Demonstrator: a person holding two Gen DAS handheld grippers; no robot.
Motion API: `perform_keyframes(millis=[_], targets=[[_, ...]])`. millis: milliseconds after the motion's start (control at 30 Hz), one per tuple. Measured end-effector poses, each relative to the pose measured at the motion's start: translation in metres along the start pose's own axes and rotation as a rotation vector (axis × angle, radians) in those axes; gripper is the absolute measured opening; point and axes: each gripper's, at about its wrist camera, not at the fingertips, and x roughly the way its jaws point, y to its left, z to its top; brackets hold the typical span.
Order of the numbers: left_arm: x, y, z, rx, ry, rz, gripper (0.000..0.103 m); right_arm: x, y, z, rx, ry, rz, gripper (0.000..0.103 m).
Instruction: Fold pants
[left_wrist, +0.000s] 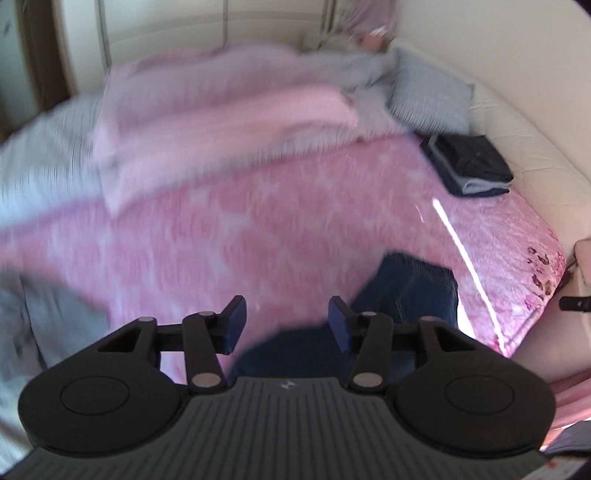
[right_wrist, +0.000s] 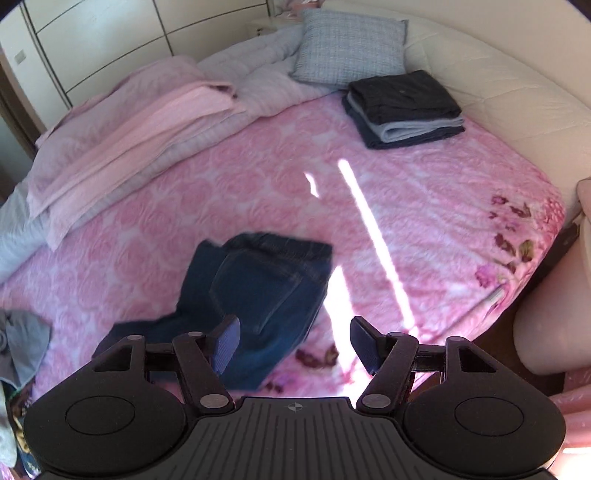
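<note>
Jeans lie crumpled on the pink bedspread: limp, moderately heavy denim, likely non-slip. Grasp at the waistband. Left gripper and right gripper: both parted, empty.

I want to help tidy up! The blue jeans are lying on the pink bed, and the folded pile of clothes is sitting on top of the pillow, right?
Not quite. The folded pile sits on the pink bed beside the pillow, not on it. The jeans do lie on the bed. The right wrist view shows it.
</note>
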Motion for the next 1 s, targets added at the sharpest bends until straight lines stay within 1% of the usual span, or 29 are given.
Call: perform_keyframes(millis=[67, 133, 167, 233, 300, 367, 433, 533, 700, 867, 1000], targets=[[-0.004, 0.014, -0.025, -0.042, 0.048, 0.000, 0.049, 0.004, 0.015, -0.011, -0.015, 0.022, 0.024, 0.063], [-0.001, 0.024, -0.048, -0.063, 0.082, 0.005, 0.051, 0.008, 0.031, -0.022, -0.048, 0.038, 0.011, 0.063], [-0.014, 0.033, -0.064, -0.073, 0.087, 0.002, 0.052, 0.009, 0.038, -0.027, -0.063, 0.039, 0.003, 0.063], [-0.016, 0.041, -0.080, -0.089, 0.106, -0.004, 0.054, 0.013, 0.051, -0.037, -0.083, 0.047, 0.004, 0.063], [-0.018, 0.049, -0.094, -0.092, 0.112, 0.009, 0.054, 0.021, 0.059, -0.045, -0.093, 0.076, 0.010, 0.063], [-0.022, 0.055, -0.106, -0.110, 0.130, 0.035, 0.054, 0.027, 0.067, -0.048, -0.111, 0.090, 0.022, 0.063], [-0.028, 0.062, -0.116, -0.134, 0.135, 0.039, 0.055, 0.031, 0.076, -0.046, -0.134, 0.092, 0.025, 0.063], [-0.034, 0.065, -0.124, -0.143, 0.138, 0.047, 0.058, 0.034, 0.087, -0.041, -0.183, 0.085, 0.038, 0.063], [-0.033, 0.061, -0.130, -0.154, 0.150, 0.084, 0.059, 0.047, 0.092, -0.027, -0.245, 0.109, 0.061, 0.063], [-0.030, 0.043, -0.133, -0.192, 0.152, 0.122, 0.059, 0.063, 0.082, -0.012, -0.341, 0.144, 0.089, 0.063], [-0.023, 0.020, -0.135, -0.247, 0.162, 0.165, 0.059, 0.073, 0.063, 0.006, -0.423, 0.164, 0.113, 0.063]])
